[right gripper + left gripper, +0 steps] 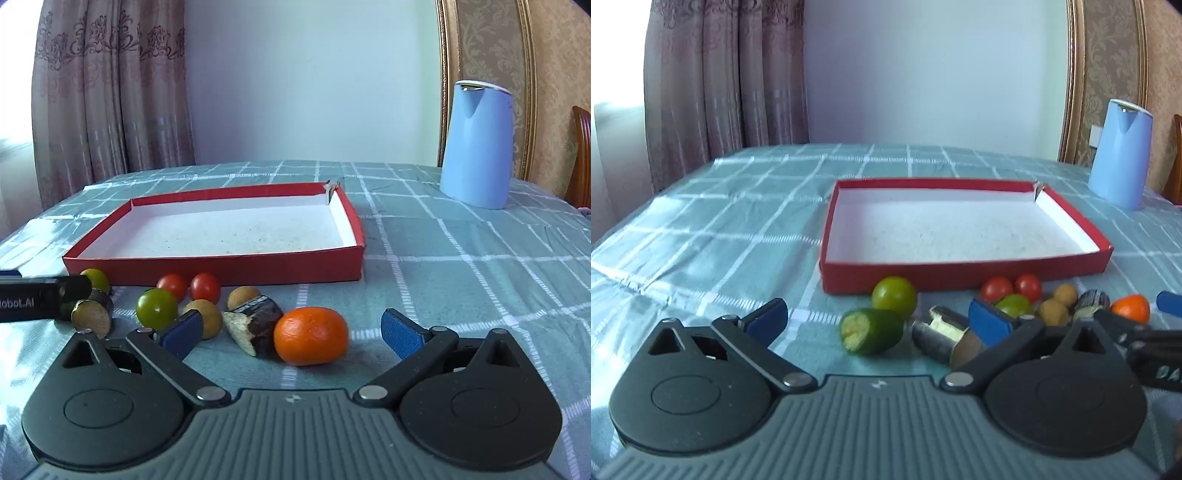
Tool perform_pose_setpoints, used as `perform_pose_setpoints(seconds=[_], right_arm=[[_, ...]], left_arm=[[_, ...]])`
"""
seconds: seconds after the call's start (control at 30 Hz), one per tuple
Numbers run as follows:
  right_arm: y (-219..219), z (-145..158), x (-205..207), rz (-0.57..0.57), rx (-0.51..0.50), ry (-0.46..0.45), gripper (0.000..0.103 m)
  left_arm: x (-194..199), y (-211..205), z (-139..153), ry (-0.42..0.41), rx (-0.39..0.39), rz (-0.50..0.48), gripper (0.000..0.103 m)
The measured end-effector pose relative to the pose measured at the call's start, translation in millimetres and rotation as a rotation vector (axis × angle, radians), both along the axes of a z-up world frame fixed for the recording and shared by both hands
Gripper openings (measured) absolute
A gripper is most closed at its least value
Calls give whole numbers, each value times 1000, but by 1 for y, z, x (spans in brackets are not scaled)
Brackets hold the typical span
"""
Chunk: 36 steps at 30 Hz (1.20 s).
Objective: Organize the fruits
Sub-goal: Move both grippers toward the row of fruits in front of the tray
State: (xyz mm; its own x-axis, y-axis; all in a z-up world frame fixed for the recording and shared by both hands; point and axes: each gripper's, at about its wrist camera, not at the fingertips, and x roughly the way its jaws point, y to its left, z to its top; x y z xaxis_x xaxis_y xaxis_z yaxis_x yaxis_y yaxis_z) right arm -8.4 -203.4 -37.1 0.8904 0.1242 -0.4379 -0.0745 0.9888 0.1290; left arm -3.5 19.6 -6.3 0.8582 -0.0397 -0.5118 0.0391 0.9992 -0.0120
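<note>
Fruit laid in a row before the red box (221, 271), both grippers spread wide and holding nothing.

Between the parted blue pads of the right gripper (291, 330) the orange mandarin (311, 335) is seen resting on the checked tablecloth (461, 266), touched by neither pad; a dark cut piece (255, 326) lies against its left side. Ahead of the left gripper (877, 319) a cut cucumber end (871, 330) and a dark stub (945, 338) are framed between the fingers, apart from both. Two red tomatoes (190, 286) are set near the box wall. A blue kettle (478, 147) is stood well beyond.
</note>
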Motion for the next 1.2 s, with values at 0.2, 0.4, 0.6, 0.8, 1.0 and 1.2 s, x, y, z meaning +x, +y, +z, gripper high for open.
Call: perform_pose_setpoints(seconds=[0.2,0.4,0.6,0.8,1.0,1.2], right_arm=[[-11,-3,-10,-2,-11,-31,103],[-16,-5,-10,9,20,-21,103],[-13,-6,-11,-13,-4,-26,103],[-21,-8,-5,-14,44,8,103],[-20,-8,-5,-17,34,10,103],[-19,-9,-4,-15,28,15,103]], left_arm=[[-6,7,-3,-8,-36,-32,103],[-17,-2,-7,-52,-3,-60,103],[-21,-13,-8,-69,52,-93,103],[-15,-10,-16,-17,4,-137,103],[-16,-5,-21,-21,-48,-158,103],[-19,-5,-18,-31,-47,-161,103]])
